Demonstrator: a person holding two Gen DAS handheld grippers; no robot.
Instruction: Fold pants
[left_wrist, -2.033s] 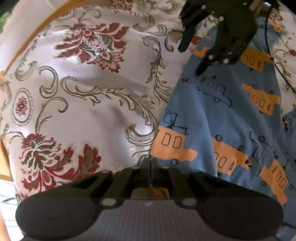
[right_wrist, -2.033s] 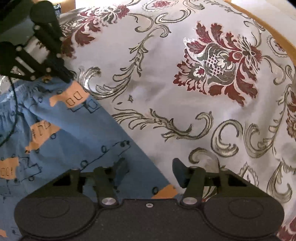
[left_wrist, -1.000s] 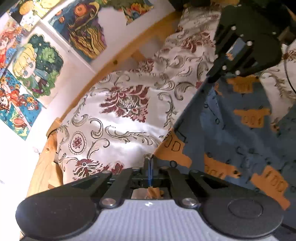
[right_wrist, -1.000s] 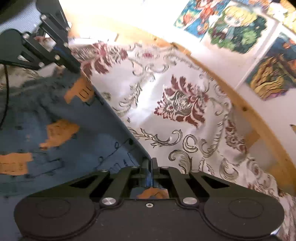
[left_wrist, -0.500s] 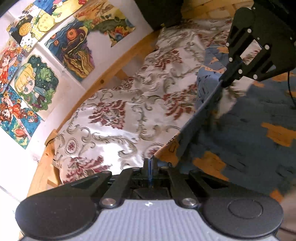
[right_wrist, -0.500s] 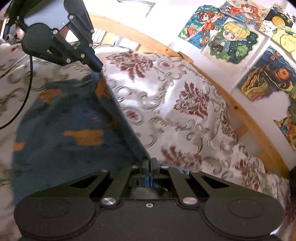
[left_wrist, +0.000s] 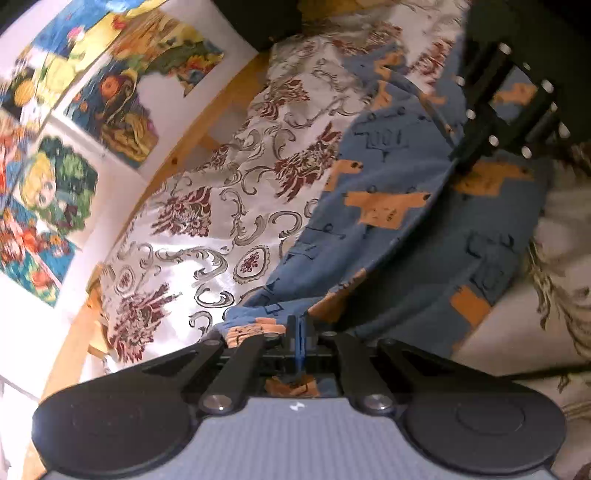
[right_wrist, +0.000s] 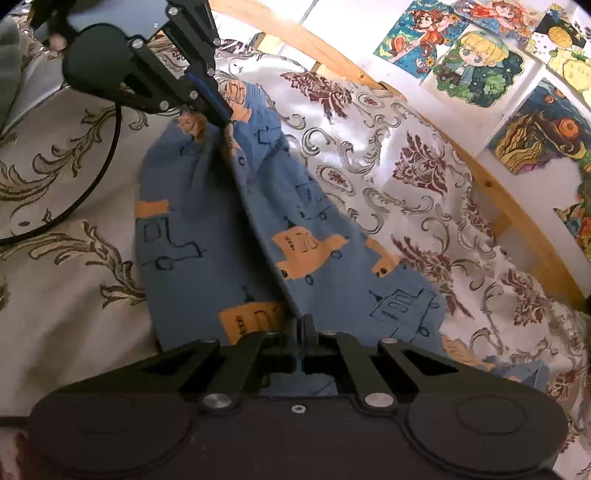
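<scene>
Blue pants (left_wrist: 388, 206) (right_wrist: 207, 236) printed with orange vehicles hang stretched between both grippers above a floral bedspread (left_wrist: 207, 236) (right_wrist: 417, 173). My left gripper (left_wrist: 300, 332) is shut on one end of the fabric edge; the right wrist view shows it at the top left (right_wrist: 225, 114), pinching bunched cloth. My right gripper (right_wrist: 303, 328) is shut on the other end; the left wrist view has it at the upper right (left_wrist: 461, 166). The held edge runs taut between them, and cloth drapes down both sides of it onto the bed.
A wooden bed rail (right_wrist: 495, 184) (left_wrist: 184, 151) borders the bed, with colourful cartoon posters (right_wrist: 476, 55) (left_wrist: 110, 96) on the white wall behind. A black cable (right_wrist: 92, 184) loops over the bedspread beside the pants.
Both grippers have carried the held edge sideways across the bed, so cloth now drapes on both sides of it. The right gripper shut on the pants about one second ago.
</scene>
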